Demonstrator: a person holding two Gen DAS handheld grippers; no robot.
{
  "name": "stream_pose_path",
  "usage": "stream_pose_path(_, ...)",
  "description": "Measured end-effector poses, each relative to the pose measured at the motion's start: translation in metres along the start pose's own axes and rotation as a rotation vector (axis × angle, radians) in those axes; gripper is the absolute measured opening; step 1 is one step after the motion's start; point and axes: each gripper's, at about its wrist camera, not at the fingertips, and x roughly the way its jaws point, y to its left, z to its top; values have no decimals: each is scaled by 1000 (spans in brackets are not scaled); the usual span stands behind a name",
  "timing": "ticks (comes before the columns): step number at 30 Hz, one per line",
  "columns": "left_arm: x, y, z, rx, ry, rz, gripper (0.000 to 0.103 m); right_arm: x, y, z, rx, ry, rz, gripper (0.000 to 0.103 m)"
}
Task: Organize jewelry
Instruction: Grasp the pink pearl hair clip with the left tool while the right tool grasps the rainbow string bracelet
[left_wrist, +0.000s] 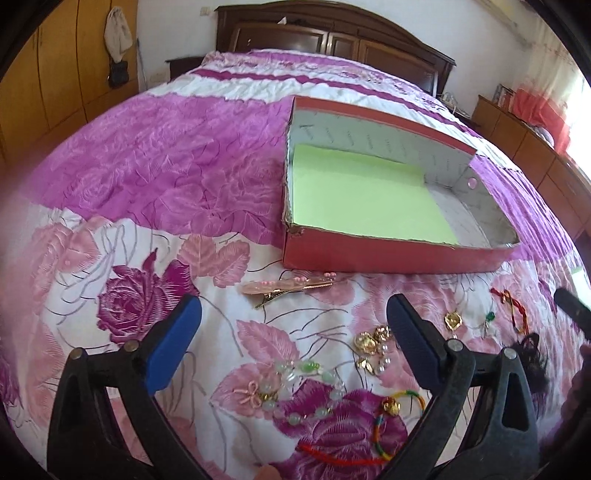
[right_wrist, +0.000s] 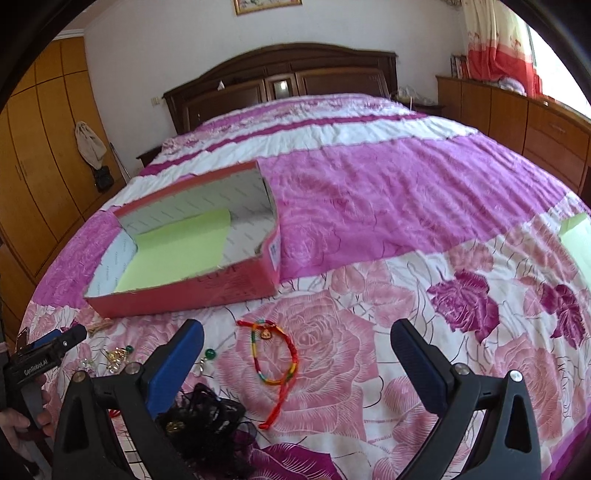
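Jewelry lies scattered on the floral bed (left_wrist: 155, 155) before a red box (left_wrist: 369, 254): bead bracelet (left_wrist: 306, 391), hair clip (left_wrist: 288, 288), braided cord bracelet (right_wrist: 277, 354). Left claw (left_wrist: 293, 332) and right claw (right_wrist: 297, 350) both gape wide, holding nothing.
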Motion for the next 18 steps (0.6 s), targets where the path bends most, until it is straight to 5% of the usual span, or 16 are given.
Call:
stream_pose_path(12,38,-3,5,-44,68,47,91,31,-8,-5,14,120,7,103)
stream_pose_path(18,44,2,4,-69,77,62,80,43,-10,-6,7,162,17,100)
